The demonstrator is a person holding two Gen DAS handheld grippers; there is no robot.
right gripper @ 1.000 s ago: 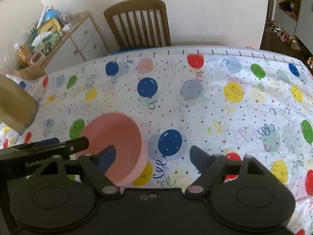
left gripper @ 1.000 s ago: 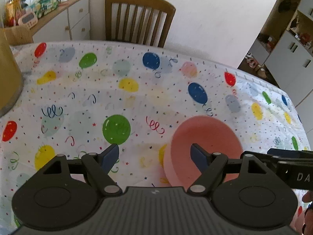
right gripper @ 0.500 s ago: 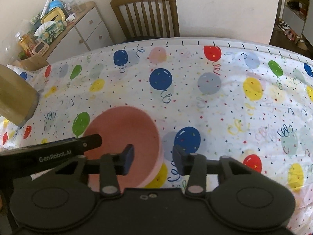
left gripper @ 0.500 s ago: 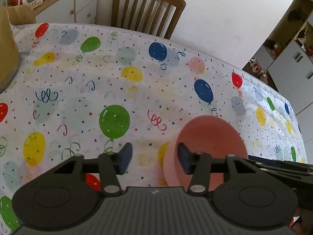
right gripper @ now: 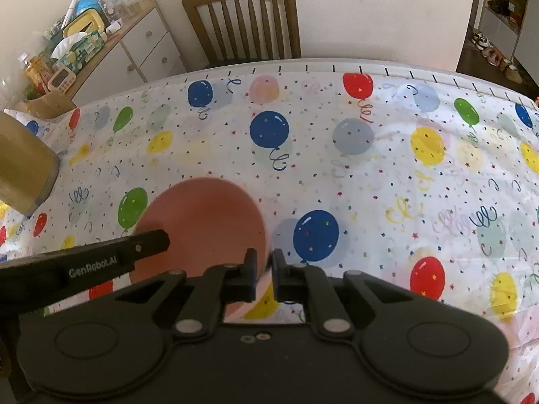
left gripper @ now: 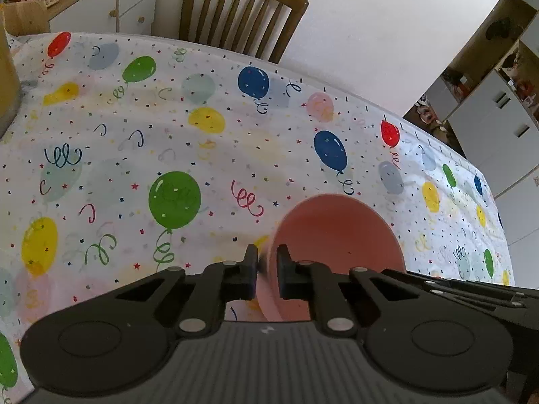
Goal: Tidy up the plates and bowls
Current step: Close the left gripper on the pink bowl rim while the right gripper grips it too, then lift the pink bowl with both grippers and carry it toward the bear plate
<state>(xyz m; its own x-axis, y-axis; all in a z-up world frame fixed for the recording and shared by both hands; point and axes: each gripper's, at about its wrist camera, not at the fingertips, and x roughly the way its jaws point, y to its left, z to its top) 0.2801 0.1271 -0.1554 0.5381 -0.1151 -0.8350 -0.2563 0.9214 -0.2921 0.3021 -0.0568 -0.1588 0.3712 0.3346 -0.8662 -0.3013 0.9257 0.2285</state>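
The left tongs (left gripper: 267, 262) pinch the left rim of a pink bowl (left gripper: 340, 239), one finger outside the wall and one inside, and the right tongs (right gripper: 264, 266) pinch the opposite rim of the same bowl (right gripper: 202, 222) in the same way. The bowl sits low over the table (right gripper: 387, 175), between the two tools; whether its base touches the cloth cannot be told, since the tool bodies hide its underside in both views. Each camera shows the other tool only in part: the left view catches black linkage of the right tool along its right edge, while the right view shows the left tool's black finger, printed with white lettering, reaching across the bowl's near-left side. A balloon-print tablecloth (left gripper: 175, 155) covers the table. The left view shows only a sliver of a tan container (left gripper: 6, 77) at its left edge, whereas the right view shows more of that container (right gripper: 23, 168), standing well apart from the bowl. Beyond the table's far edge both views show a wooden chair (right gripper: 242, 17) and a white drawer unit (right gripper: 141, 47) with clutter on top; the right view shows more of that clutter. The left view alone shows tall white cupboards (left gripper: 495, 114) at the right.
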